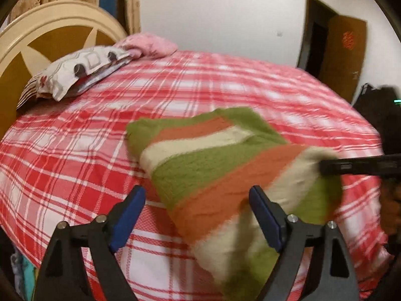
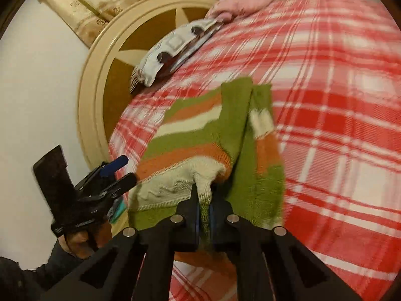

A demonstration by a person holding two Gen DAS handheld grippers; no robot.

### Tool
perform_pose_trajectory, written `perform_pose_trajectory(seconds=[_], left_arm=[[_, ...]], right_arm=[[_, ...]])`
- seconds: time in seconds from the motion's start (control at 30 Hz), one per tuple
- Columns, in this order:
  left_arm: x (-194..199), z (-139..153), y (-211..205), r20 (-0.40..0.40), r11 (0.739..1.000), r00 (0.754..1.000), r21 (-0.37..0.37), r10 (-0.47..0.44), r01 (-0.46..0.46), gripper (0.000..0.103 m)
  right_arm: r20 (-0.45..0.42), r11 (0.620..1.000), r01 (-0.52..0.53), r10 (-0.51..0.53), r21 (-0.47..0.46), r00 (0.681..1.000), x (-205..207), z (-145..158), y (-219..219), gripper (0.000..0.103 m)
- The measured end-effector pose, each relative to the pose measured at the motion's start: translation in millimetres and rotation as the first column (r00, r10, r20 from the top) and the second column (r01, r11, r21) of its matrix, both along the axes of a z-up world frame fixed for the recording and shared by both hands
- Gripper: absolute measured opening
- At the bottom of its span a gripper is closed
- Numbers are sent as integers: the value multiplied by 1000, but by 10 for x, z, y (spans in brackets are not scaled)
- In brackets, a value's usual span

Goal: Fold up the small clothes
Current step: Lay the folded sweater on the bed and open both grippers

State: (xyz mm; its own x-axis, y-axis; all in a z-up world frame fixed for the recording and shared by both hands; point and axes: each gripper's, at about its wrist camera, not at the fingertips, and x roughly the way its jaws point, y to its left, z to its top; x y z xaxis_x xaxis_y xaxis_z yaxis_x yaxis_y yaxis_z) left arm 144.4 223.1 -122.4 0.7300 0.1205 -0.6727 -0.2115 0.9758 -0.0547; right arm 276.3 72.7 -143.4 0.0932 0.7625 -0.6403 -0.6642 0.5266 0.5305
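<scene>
A small knit garment (image 1: 213,165) striped in green, orange and cream lies partly folded on the red plaid bed sheet (image 1: 75,150). My left gripper (image 1: 196,193) is open, its blue pads standing wide apart at the garment's near edge without pressing on it. In the right wrist view my right gripper (image 2: 204,195) is shut on a cream and green fold of the garment (image 2: 200,135), lifting that edge off the bed. The right gripper (image 1: 361,166) also shows from the side as a dark bar at the cloth's right corner. A hand holds the left gripper (image 2: 117,173) beside the bed's edge.
A patterned pillow (image 1: 75,72) and a pink cloth (image 1: 150,45) lie at the head of the bed against a cream and brown headboard (image 1: 50,25). A brown door (image 1: 343,50) stands in the far wall. Something dark (image 1: 376,110) sits beyond the bed's right side.
</scene>
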Motion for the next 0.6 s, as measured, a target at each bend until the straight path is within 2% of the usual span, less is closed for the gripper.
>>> perform_pose_trajectory(seconds=[0.1,0.2,0.3,0.4,0.47,0.53,0.6], left_arm=[[63,-214,-26,-61,999,998,-48,-27,24,88],[36,-322,-64,-41,997,999,-77,-23,20,91],[-33,-213,-89,-29,997,1000,-70,-11,9,91],[-129,-56,-183,-4,1000,1000,13,-22,22,92],[-153,18,-212,18,999,999,42,-26,26,96],[-104,7,-173,14,999,1000,48,-4,4,97],[-19,-51,-100,1,998,1000,46,31,-31,97]], right_arm=[[-22,997,17,-19,-80,1000,-45,-40,-151,5],[-66,985,55,-67,-166,996,11,-389,-211,4],[-70,991,63,-71,-115,995,15,-398,-223,5],[27,987,68,-65,-146,998,-90,-189,-181,12],[162,980,115,-88,-164,983,-176,51,-154,17],[259,982,142,-107,-121,960,-232,292,-104,29],[282,995,77,-58,-58,958,-257,443,11,42]])
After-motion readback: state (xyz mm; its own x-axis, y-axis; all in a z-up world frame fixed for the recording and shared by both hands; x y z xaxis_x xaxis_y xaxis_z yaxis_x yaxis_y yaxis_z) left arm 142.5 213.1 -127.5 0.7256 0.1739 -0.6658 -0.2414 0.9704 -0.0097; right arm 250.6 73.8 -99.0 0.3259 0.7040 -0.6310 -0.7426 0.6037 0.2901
